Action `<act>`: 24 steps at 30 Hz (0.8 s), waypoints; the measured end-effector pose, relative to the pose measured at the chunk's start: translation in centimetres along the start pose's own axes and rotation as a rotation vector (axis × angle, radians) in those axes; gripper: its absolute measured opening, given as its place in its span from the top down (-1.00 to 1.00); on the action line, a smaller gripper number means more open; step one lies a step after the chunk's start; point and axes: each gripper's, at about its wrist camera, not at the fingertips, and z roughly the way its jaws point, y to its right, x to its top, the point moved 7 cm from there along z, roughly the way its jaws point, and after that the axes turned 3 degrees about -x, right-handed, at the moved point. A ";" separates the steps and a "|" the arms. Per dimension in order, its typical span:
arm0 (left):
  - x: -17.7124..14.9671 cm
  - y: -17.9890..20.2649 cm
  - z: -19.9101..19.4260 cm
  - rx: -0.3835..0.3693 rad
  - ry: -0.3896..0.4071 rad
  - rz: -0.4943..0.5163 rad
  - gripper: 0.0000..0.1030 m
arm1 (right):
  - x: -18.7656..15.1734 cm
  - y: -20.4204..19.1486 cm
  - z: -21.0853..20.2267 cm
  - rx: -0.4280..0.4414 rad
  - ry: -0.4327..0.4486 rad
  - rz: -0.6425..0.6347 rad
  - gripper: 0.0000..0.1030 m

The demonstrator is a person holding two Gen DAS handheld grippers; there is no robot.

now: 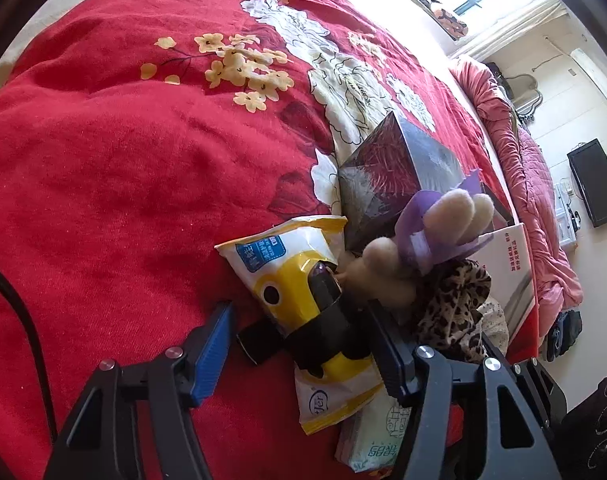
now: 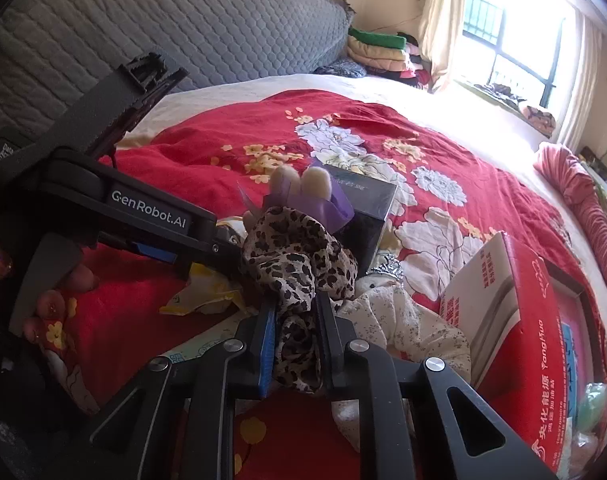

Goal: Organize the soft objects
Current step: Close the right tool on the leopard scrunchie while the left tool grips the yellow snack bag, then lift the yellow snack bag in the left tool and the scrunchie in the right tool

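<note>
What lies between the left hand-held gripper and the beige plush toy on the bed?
The yellow packet does. It lies between the open fingers of the left hand-held gripper, directly in front of the plush toy, which sits at the packet's far end. The leopard-print cloth crowds the toy's right side.

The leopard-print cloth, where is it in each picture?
Left wrist view: the leopard-print cloth is lower right, under the plush toy.
Right wrist view: it is in the middle, pinched in the right gripper.
Shared landmark: the dark box behind it.
</note>
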 end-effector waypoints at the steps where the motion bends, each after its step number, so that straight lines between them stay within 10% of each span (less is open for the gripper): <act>1: 0.1 0.1 0.1 0.005 0.000 -0.001 -0.20 | 0.0 0.2 0.0 0.001 0.000 0.008 0.65; 24: -1.2 -0.3 -3.1 0.059 0.060 0.114 0.17 | 0.6 0.6 -2.2 0.105 0.056 0.100 0.69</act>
